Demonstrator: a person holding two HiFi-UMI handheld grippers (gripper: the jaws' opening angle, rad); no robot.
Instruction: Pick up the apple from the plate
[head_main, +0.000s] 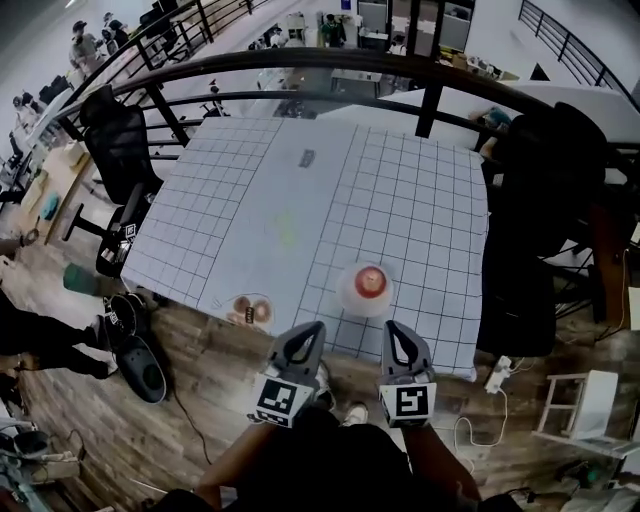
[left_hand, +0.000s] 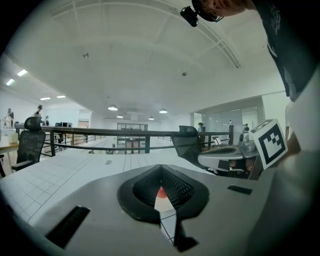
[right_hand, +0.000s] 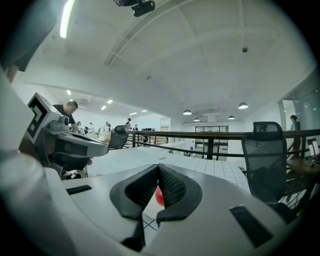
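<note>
A red apple (head_main: 370, 281) sits on a small white plate (head_main: 347, 296) near the front edge of the grid-patterned table (head_main: 300, 190). My left gripper (head_main: 314, 326) is just short of the table edge, below and left of the plate, with its jaws shut and nothing in them. My right gripper (head_main: 392, 325) is beside it, below and slightly right of the plate, also shut and empty. In the left gripper view a sliver of the apple (left_hand: 161, 192) shows behind the closed jaws of the left gripper (left_hand: 160, 167). In the right gripper view the apple (right_hand: 159, 198) peeks from behind the right gripper (right_hand: 158, 166).
A small dish with brown pieces (head_main: 250, 309) lies at the table's front edge, left of the plate. Black office chairs stand at the left (head_main: 120, 140) and right (head_main: 550, 200). A dark railing (head_main: 300, 60) runs behind the table. A power strip (head_main: 497, 375) lies on the wooden floor.
</note>
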